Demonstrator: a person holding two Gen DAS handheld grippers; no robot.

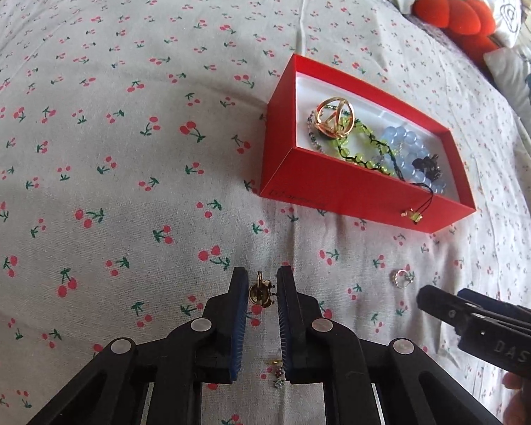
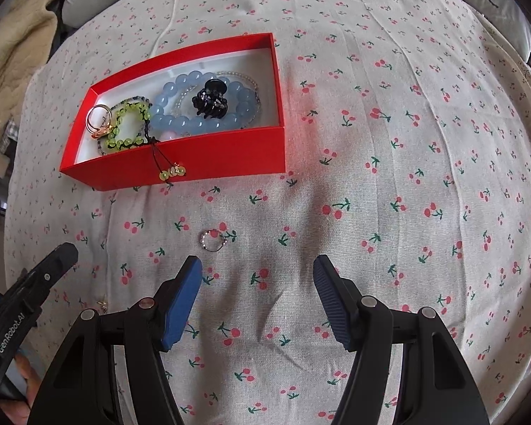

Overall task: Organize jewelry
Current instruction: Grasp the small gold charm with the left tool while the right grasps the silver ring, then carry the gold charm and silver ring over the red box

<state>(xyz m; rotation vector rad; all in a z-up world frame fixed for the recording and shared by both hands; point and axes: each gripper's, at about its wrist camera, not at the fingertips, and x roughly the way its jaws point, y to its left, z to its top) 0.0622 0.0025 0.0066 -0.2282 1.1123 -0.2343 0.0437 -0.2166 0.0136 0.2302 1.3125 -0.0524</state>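
A red box [image 1: 340,191] [image 2: 209,154] on the cherry-print cloth holds a gold ring [image 1: 333,116], a green bead bracelet [image 2: 129,125], a blue bead bracelet [image 2: 194,120] and a black hair claw [image 2: 210,102]. My left gripper [image 1: 263,285] is closed on a small gold earring [image 1: 262,292] between its pads. A small beaded ring [image 1: 401,278] [image 2: 212,241] lies on the cloth. My right gripper [image 2: 256,283] is open and empty, just short of that ring. Small studs [image 1: 279,375] lie under the left gripper.
Plush toys [image 1: 453,10] and pillows [image 1: 524,85] lie at the far edge of the bed. A beige blanket [image 2: 14,56] is at the left. The right gripper's tip shows in the left wrist view [image 1: 442,304].
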